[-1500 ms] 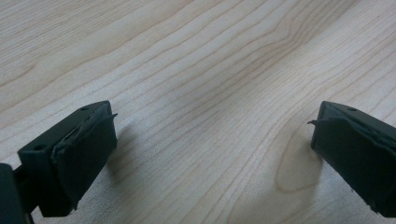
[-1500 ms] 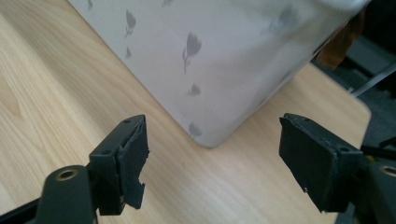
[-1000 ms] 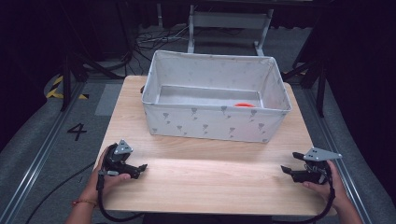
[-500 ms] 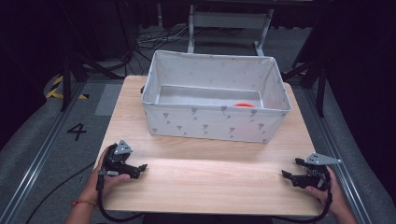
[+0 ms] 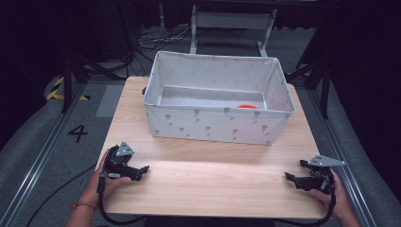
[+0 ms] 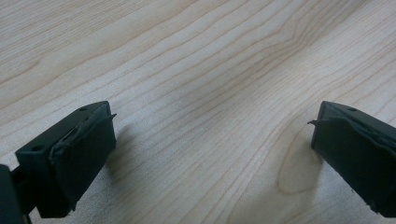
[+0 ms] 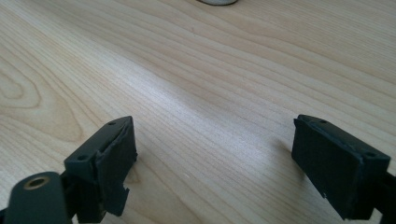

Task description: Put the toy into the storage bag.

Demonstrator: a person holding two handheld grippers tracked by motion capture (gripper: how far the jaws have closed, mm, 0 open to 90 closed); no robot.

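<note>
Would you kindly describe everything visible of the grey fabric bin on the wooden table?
The grey fabric bin is a rectangular, open-topped container with soft-looking walls printed with small darker motifs. It stands upright on the far half of the light wooden table, its long side facing the person. Inside, at the right of its floor, lies a small orange-red object, partly hidden by the near wall. Neither gripper touches it.

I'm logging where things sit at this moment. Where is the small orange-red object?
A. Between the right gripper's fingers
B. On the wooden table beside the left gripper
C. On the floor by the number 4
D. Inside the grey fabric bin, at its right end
D: the high view shows the small orange-red object lying on the bottom of the grey fabric bin, toward its right end.
</note>
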